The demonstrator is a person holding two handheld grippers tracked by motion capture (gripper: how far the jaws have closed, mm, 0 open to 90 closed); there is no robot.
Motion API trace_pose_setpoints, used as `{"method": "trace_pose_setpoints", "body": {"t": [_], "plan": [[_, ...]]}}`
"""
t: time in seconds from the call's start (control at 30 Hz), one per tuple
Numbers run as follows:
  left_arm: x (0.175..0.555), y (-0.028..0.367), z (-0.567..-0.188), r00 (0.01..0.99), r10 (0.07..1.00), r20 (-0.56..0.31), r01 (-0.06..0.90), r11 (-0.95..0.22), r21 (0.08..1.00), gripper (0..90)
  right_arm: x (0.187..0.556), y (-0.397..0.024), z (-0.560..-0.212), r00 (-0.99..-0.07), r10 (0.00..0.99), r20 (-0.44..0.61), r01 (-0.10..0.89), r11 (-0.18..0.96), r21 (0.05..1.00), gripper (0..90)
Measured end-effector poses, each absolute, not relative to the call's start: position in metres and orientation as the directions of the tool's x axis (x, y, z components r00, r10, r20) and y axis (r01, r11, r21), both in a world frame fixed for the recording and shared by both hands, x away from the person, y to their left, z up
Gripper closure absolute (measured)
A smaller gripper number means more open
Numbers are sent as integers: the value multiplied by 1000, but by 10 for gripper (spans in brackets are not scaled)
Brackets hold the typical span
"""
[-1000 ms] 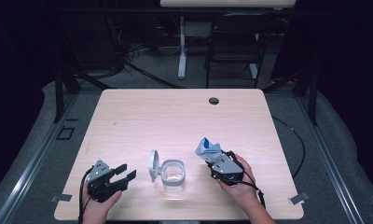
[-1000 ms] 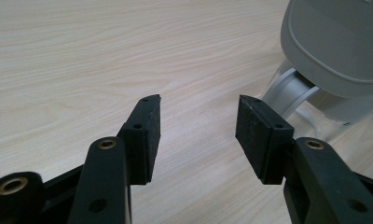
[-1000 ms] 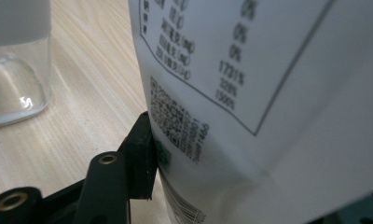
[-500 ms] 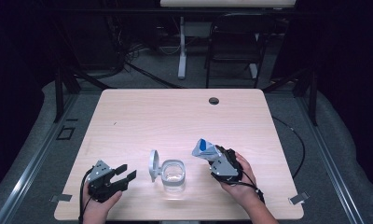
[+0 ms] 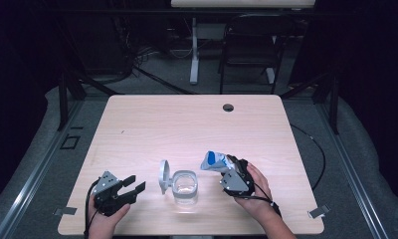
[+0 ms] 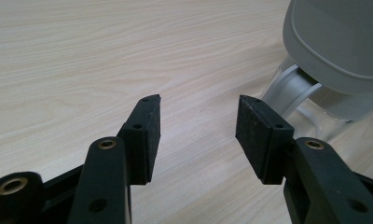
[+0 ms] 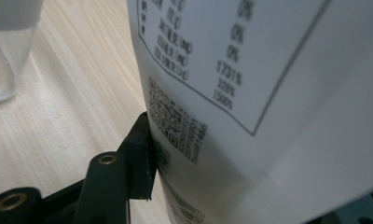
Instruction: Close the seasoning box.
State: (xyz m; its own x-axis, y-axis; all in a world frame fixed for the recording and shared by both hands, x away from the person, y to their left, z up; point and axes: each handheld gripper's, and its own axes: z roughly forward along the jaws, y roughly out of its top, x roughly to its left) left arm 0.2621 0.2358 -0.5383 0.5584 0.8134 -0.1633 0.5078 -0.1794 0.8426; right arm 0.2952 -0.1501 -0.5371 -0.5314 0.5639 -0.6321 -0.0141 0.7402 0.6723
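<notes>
High view: the right gripper (image 5: 226, 169) sits at the near right of the table (image 5: 187, 124), clamped on a white-and-blue packet (image 5: 214, 161) that juts out from between its jaws toward the left, lifted off the wood and tilted. Just left of it stands a clear container (image 5: 185, 186) with its grey lid (image 5: 163, 176) swung open on the left side. The packet's tip hangs just above and to the right of the container's rim, not touching it. Over at the near left, the left gripper (image 5: 133, 183) rests low with its jaws spread, nothing between them, pointing toward the lid and a little apart from it.

Left gripper view: both pads (image 6: 149, 130) stand wide apart over bare wood, and the grey lid (image 6: 336, 44) looms at upper right, beyond the right pad.

Right gripper view: the packet (image 7: 268, 93), printed panel facing us, presses hard against the left pad (image 7: 142, 158); the other jaw is hidden behind it. The container's clear wall (image 7: 5, 60) shows at far left.
</notes>
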Motion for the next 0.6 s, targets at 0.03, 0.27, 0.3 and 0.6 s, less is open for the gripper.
{"method": "trace_pose_setpoints", "body": {"t": [0.03,0.27,0.3,0.6], "plan": [[262,236,-538,559,813,-162,508,-181,842,506,295,-150,-538,-528,562,-637,-18,742,670,463],[261,238,-539,560,812,-164,512,-183,839,506,296,-149,-539,-512,554,-656,-29,753,657,463],[261,237,-539,556,814,-165,510,-178,842,506,296,-149,-539,-508,547,-666,-30,761,648,463],[260,237,-538,556,815,-162,508,-179,842,506,295,-148,-538,-481,531,-698,-33,784,619,463]]}}
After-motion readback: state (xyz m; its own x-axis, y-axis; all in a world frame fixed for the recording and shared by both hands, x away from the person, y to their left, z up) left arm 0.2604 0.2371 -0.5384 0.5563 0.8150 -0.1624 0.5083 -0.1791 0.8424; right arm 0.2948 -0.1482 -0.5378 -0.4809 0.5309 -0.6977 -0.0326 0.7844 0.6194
